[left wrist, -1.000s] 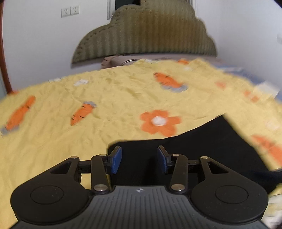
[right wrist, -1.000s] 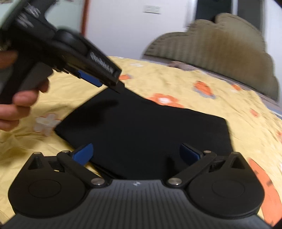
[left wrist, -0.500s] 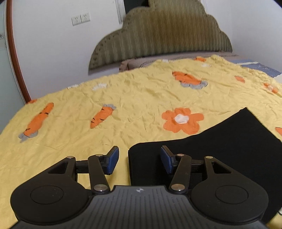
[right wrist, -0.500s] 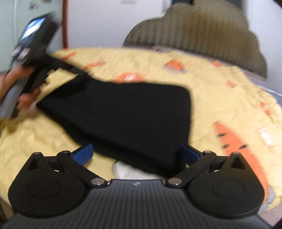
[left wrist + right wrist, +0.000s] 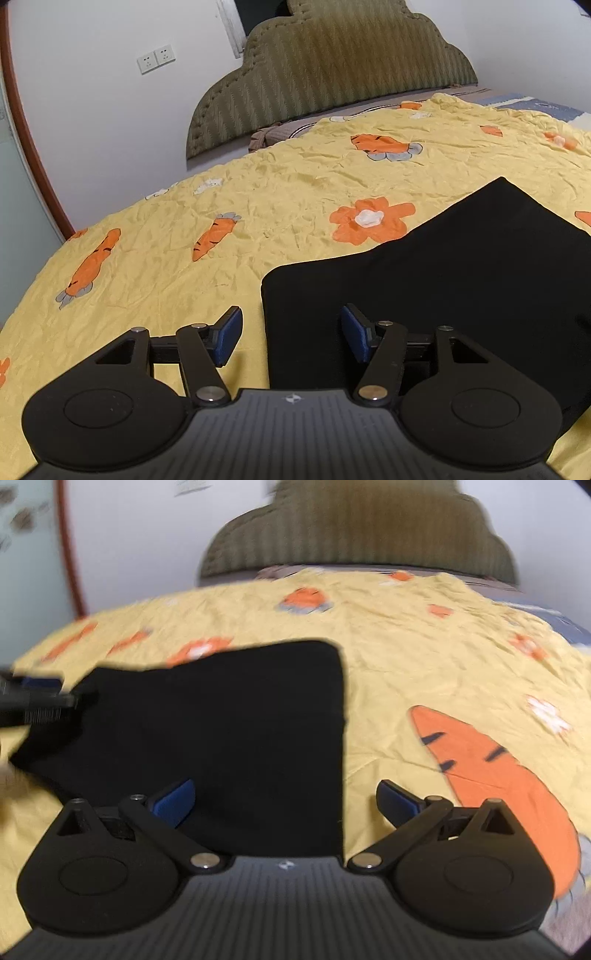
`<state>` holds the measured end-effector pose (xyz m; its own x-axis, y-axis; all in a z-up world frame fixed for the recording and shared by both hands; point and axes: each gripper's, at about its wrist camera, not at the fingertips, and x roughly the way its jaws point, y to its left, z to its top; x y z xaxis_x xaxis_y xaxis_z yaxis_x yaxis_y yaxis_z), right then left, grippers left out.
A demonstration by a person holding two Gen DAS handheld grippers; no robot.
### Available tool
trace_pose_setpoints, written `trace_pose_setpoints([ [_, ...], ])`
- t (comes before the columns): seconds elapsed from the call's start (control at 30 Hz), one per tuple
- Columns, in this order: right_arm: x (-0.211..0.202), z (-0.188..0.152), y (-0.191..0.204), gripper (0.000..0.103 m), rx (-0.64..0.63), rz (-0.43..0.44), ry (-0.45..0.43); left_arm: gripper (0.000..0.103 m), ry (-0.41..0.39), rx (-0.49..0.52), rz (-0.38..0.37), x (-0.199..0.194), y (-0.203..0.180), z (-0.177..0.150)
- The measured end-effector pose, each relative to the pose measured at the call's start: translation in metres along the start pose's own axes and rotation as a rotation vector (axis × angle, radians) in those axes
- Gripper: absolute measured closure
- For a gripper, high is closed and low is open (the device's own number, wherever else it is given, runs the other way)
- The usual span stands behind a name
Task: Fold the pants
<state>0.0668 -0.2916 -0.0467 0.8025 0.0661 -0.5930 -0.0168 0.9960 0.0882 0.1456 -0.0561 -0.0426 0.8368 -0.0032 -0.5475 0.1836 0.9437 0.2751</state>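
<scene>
- The left gripper [image 5: 291, 334] hangs low over the near left corner of the black pants [image 5: 424, 288]. Its jaws are opening, and the left edge of the cloth lies under the gap between them, but the pads do not press on it.
- The pants lie folded into a flat dark block on the yellow bedspread [image 5: 258, 206], near the front of the bed. An orange flower print [image 5: 371, 220] is just behind the far edge.
- The right gripper [image 5: 284, 801] is over the near right part of the pants [image 5: 221, 731]. Its jaws stand wide and hold nothing; the right edge of the cloth runs between them.
- I think the last fold is laid and this step is the release. To do it well, both grippers should let go completely before they lift, and rise straight, so no pad drags a layer.
- If a corner stands up, a light press from above seems enough.
</scene>
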Motion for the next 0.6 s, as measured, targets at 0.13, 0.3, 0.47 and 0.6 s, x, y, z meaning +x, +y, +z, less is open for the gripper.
trace_pose_setpoints([
  [0.13, -0.022, 0.004, 0.017, 0.000, -0.019, 0.009, -0.118, 0.045, 0.009, -0.038, 0.004, -0.002, 0.000, -0.002],
  [0.3, 0.001, -0.005, 0.039, 0.000, -0.108, 0.011, -0.025, 0.045, 0.020, -0.058, -0.013, -0.010, 0.002, -0.005],
  [0.47, 0.005, -0.018, 0.038, 0.000, -0.078, 0.010, -0.009, 0.045, 0.041, -0.091, -0.025, -0.021, 0.005, -0.009],
  [0.6, -0.009, -0.020, 0.040, 0.000, -0.058, 0.003, -0.009, 0.045, 0.068, -0.106, -0.037, -0.033, 0.003, -0.012],
])
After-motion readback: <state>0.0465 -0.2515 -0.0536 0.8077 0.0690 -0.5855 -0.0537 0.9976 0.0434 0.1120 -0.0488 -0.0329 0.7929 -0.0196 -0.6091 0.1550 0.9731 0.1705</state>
